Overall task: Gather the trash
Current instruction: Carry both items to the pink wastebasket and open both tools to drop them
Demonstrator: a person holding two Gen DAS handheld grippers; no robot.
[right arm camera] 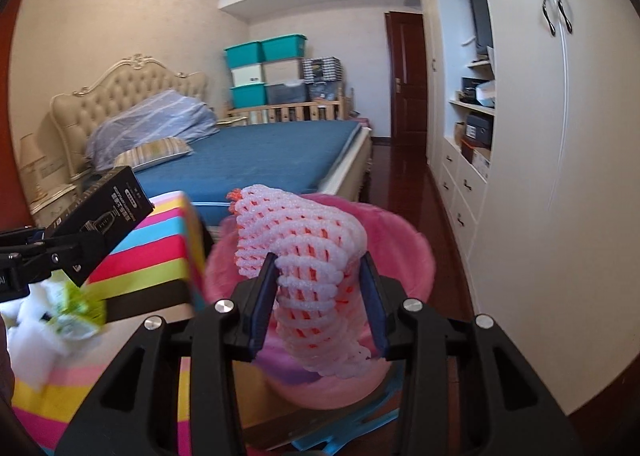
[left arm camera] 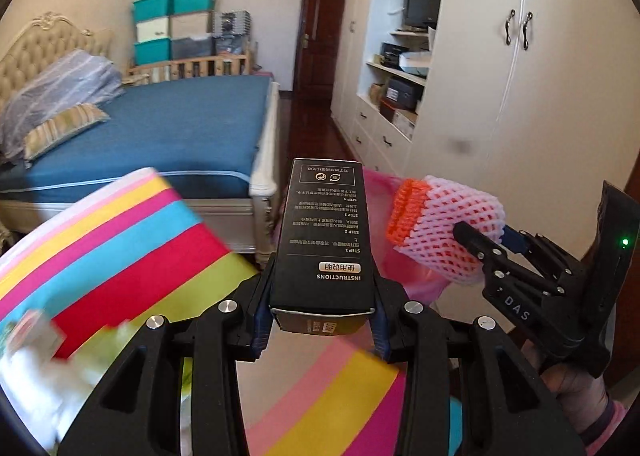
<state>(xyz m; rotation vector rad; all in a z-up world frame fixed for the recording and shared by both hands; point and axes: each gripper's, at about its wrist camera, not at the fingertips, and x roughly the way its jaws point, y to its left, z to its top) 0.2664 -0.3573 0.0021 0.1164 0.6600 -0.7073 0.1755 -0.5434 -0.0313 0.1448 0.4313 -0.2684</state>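
stage: mid-task | left tool [left arm camera: 322,320]: clamped on black box [left arm camera: 326,240], held above striped table [left arm camera: 120,240] | right tool [right arm camera: 320,304]: clamped on foam net [right arm camera: 308,256], held over pink bin [right arm camera: 404,240] | left: neither piece binned yet; white and green scraps [right arm camera: 60,316] seen on table

Foam net [right arm camera: 316,256] clamped in right gripper [right arm camera: 320,304], seemingly above pink bin [right arm camera: 404,240].

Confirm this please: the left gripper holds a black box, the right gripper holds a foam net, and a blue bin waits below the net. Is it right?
One detail is wrong: the bin is pink, not blue, as the right wrist view shows. The rest stands: the left gripper holds the black box, and the right gripper holds the foam net over it.
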